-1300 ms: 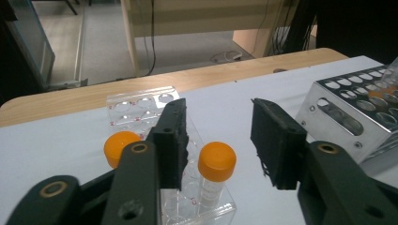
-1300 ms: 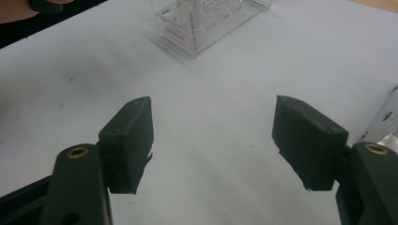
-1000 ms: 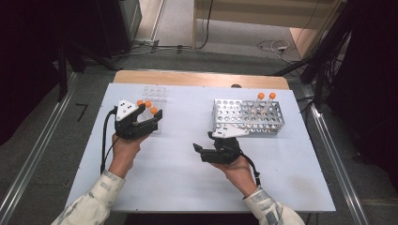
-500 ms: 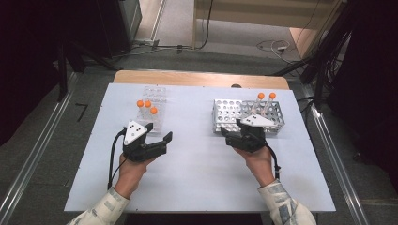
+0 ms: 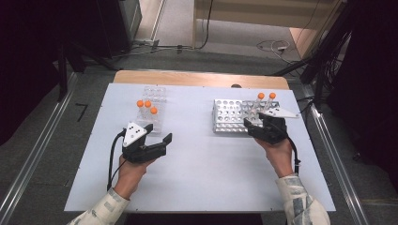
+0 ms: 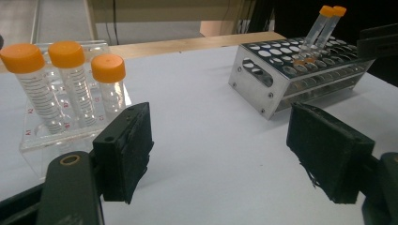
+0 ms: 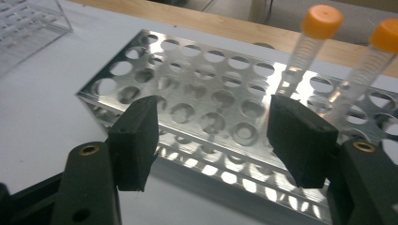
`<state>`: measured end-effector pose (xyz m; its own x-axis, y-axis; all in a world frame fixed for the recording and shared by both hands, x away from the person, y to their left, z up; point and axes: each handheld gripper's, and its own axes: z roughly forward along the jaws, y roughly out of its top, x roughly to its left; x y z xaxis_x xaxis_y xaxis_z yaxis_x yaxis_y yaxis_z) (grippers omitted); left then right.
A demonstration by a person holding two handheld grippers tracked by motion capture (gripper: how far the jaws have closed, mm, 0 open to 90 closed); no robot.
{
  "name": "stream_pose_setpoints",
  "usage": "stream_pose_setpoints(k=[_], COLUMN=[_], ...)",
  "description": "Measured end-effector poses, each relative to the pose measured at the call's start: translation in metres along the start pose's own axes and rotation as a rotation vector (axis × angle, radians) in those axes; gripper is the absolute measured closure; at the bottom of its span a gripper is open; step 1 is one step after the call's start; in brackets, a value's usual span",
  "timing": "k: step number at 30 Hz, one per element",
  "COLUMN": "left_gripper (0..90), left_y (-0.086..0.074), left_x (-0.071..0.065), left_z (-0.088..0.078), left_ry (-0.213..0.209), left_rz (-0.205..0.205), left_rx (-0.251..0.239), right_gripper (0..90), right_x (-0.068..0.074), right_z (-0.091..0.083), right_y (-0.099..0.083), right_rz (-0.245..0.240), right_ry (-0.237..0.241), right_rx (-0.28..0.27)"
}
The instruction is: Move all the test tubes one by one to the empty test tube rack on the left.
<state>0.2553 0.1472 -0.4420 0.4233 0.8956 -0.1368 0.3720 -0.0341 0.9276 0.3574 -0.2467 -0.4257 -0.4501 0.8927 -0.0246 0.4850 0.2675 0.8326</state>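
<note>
Bearing red grid letters, clear rack (image 6: pixel 33 136) holds three graduated orange-capped tubes (image 6: pixel 75 84).

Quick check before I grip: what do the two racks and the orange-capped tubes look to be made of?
Silver perforated rack: apparently bright metal, likely aluminium; its holes mirror the light. Clear rack holding three tubes: see-through plastic, probably acrylic, with glossy edges. Orange-capped tubes: clear plastic by the look, with printed graduation lines and matt orange caps, though glass can't be excluded.

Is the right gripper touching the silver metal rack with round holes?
Apart. In the right gripper view the right gripper hangs open, both black pads above the silver metal rack with nothing between them.
</note>
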Motion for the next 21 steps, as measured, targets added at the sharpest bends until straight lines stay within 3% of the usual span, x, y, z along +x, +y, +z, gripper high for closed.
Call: stream_pose_setpoints(k=[10,21], left_gripper=[23.1,23.6], left_y=[0.000,0.000], left_x=[0.000,-0.001], left_z=[0.000,-0.001], left_ry=[-0.004,-0.007], left_rz=[0.002,0.004], left_rx=[-0.003,-0.008], right_gripper=[38.2,43.9], right_x=[-0.038,-0.062], right_z=[0.005,0.029], right_y=[0.003,0.010], right_rz=[0.046,0.062], right_ry=[-0.054,-0.136], right_rx=[0.007,0.044])
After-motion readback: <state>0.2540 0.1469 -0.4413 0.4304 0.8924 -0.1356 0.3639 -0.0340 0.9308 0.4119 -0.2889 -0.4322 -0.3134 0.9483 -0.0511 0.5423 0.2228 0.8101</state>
